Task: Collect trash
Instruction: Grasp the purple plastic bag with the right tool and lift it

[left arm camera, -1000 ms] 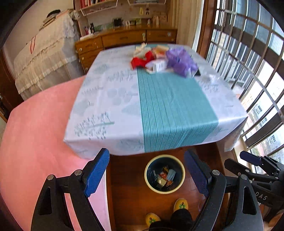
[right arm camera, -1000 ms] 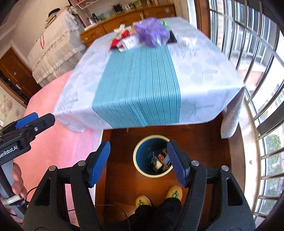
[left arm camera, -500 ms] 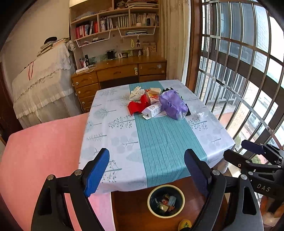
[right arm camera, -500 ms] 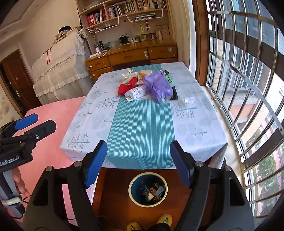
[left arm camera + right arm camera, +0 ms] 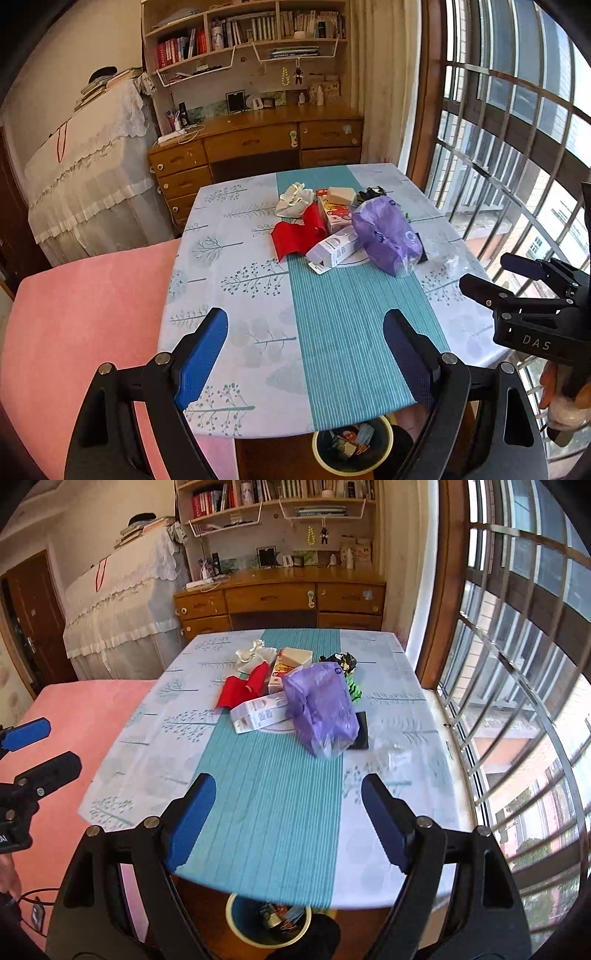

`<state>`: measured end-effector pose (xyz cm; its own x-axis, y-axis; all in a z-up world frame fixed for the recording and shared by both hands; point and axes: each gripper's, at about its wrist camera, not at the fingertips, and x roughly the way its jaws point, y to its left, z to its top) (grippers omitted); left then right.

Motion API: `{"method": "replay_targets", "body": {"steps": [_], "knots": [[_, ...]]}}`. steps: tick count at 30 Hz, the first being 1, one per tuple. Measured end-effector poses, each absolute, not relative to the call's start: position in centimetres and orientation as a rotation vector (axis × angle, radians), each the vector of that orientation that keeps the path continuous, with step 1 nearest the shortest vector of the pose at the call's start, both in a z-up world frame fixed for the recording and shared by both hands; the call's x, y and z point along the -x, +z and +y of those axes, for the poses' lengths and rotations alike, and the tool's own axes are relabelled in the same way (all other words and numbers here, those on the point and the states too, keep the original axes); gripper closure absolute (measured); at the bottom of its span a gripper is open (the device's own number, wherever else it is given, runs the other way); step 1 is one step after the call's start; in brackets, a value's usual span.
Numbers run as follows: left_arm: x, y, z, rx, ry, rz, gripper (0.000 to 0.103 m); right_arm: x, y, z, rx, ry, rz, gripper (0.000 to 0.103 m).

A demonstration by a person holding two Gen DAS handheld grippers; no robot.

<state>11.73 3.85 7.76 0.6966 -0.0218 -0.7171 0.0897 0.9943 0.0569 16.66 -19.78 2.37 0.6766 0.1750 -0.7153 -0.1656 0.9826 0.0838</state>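
Bin (image 5: 236, 921) on the floor at the near table edge already has some scraps in it, but the trash pile (image 5: 343, 229) sits untouched at the far end, and both the left gripper (image 5: 306, 354) and right gripper (image 5: 284, 819) gape wide, holding nothing, the right one's jaws having just been opening.

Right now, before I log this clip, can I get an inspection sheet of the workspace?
Surface: table under a tree-print cloth with a teal stripe.
Job's things: trash pile at the far middle: purple bag, red wrapper, white carton, crumpled tissue. Bin on the floor under the near edge, part filled.
Clutter: clear plastic beside the bag.
Grippers: left claw open, empty; right claw has just been opening, empty.
Cables: thin cable in the right wrist view.
Surroundings: pink bed, wooden desk, barred window.
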Motion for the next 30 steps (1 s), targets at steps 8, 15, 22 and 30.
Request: {"method": "replay_targets", "body": {"steps": [8,15,22,30], "knots": [[-25.7,2.2,2.9,-0.028,0.074,0.949,0.016,-31.9,-5.2,-20.9,0.063,0.274,0.941,0.024],[-32.8,-2.0,2.2,-0.007,0.156,1.039,0.016,-37.9,-12.0,-19.4,0.169,0.305,1.056,0.024],[-36.2,-3.8,3.4,0.002,0.189,1.093,0.016,-40.0,-13.8,-18.9,0.191,0.331,1.068,0.040],[-40.9,-4.6,4.9,0.170,0.151,1.145,0.016,-40.5,-12.5,-18.4,0.173,0.438,1.052,0.076]]}}
